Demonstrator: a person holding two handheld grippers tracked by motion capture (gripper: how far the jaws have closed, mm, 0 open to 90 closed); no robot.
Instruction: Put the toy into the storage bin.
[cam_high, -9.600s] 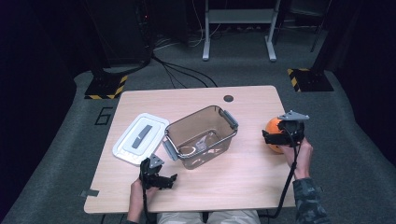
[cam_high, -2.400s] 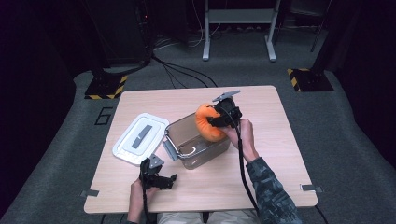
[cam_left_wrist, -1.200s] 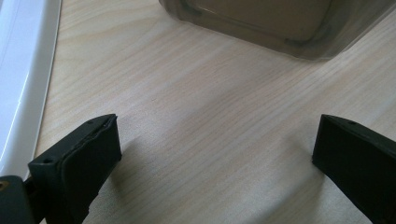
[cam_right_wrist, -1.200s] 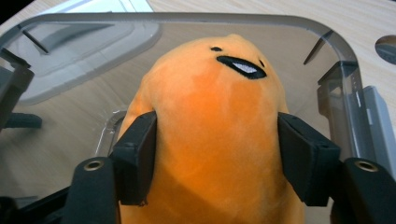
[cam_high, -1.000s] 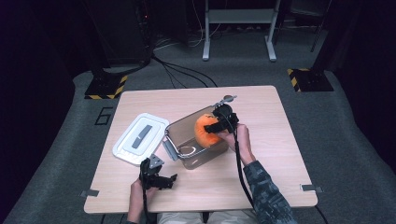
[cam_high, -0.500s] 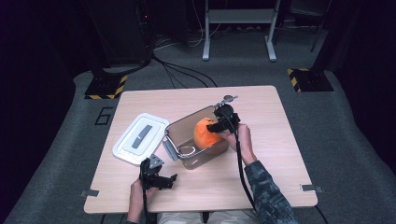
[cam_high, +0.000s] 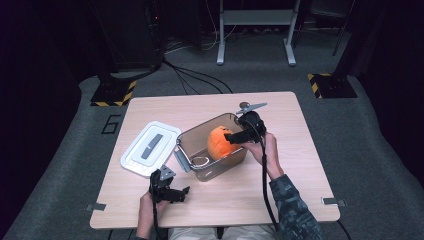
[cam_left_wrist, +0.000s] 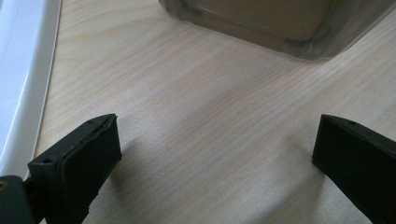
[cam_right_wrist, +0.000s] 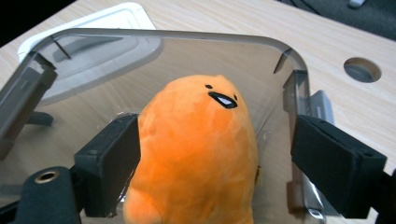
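Note:
An orange plush toy (cam_high: 220, 141) with a small stitched face sits upright inside the clear plastic box (cam_high: 192, 172) at the table's middle. My right gripper (cam_high: 234, 136) hovers at the box's right rim, pointing in at the toy (cam_right_wrist: 196, 154). Its jaws have just been opening; the toy stands between them, and the right jaw is clearly off it. The box's rim (cam_right_wrist: 154, 35) curves behind the toy. My left gripper (cam_high: 176, 192) rests open near the front edge, and between its jaws (cam_left_wrist: 215, 158) lies bare wood. The box's corner (cam_left_wrist: 280, 23) lies just ahead of it.
The white lid (cam_high: 150, 148) lies flat left of the box, seen too at the left gripper view's edge (cam_left_wrist: 18, 70). A thin metal loop (cam_high: 200, 161) lies in the box. A round hole (cam_high: 244, 105) marks the wooden table (cam_high: 300, 175) behind the right gripper.
The right gripper brought the toy from the table's right side over the box and lowered it in. Its jaws now stand wider and the hand has drawn back slightly. The left hand is unmoved.

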